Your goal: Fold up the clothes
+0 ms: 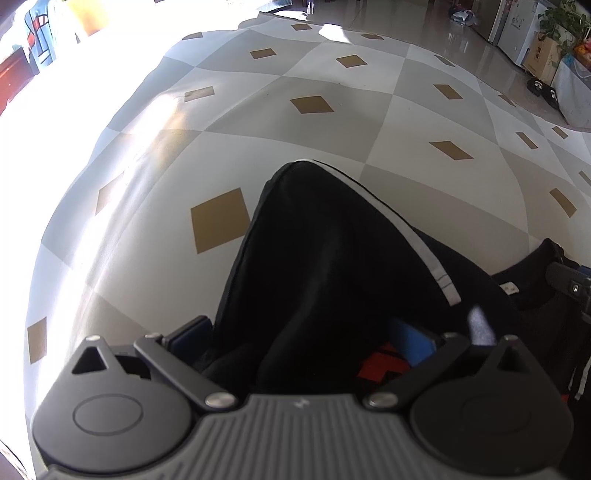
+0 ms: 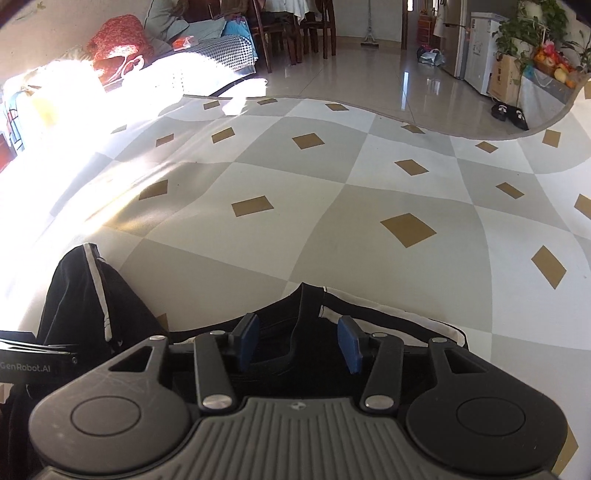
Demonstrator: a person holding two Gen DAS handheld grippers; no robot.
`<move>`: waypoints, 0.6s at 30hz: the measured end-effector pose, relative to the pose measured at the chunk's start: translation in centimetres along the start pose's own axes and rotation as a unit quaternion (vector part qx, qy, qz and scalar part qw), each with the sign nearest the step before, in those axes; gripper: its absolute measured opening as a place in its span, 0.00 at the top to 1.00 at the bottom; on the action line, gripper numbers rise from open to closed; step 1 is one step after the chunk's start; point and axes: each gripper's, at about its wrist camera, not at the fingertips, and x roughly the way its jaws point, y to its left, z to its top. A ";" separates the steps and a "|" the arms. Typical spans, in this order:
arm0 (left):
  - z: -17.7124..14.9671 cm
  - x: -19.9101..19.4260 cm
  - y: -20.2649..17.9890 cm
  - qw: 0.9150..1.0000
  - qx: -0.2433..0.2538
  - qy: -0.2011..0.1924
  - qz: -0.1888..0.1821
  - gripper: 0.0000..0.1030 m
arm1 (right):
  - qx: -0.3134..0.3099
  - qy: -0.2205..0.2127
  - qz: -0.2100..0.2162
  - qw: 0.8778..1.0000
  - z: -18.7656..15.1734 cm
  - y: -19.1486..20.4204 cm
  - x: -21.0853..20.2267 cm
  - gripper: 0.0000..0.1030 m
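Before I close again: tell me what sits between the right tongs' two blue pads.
Right wrist view: a raised fold of the black garment with white trim stands between the right tongs; the blue pads aren't pressing it.

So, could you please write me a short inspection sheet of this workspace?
Surface: checked grey-and-white mat with tan diamonds, sunlit at left.
Job's things: black garment with white stripe, one part raised in a peak.
Clutter: nothing seen on the mat.
Grippers: left tongs have black cloth bunched between them; right tongs open, cloth between the pads.
Cables: nothing seen.
Surroundings: chairs, potted plant, black slippers on tiled floor.
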 end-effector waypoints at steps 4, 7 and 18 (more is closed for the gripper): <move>0.0 0.0 0.0 1.000 0.000 0.004 -0.003 0.00 | -0.005 0.019 -0.011 1.000 0.0 0.2 1.4 0.55; 0.0 0.1 0.0 1.000 0.000 0.007 -0.004 0.00 | 0.004 0.017 -0.014 1.000 -0.2 -0.3 2.0 0.55; 0.0 0.2 0.1 1.000 -0.006 0.007 0.006 0.00 | 0.003 -0.006 -0.035 0.999 -0.1 0.1 2.1 0.97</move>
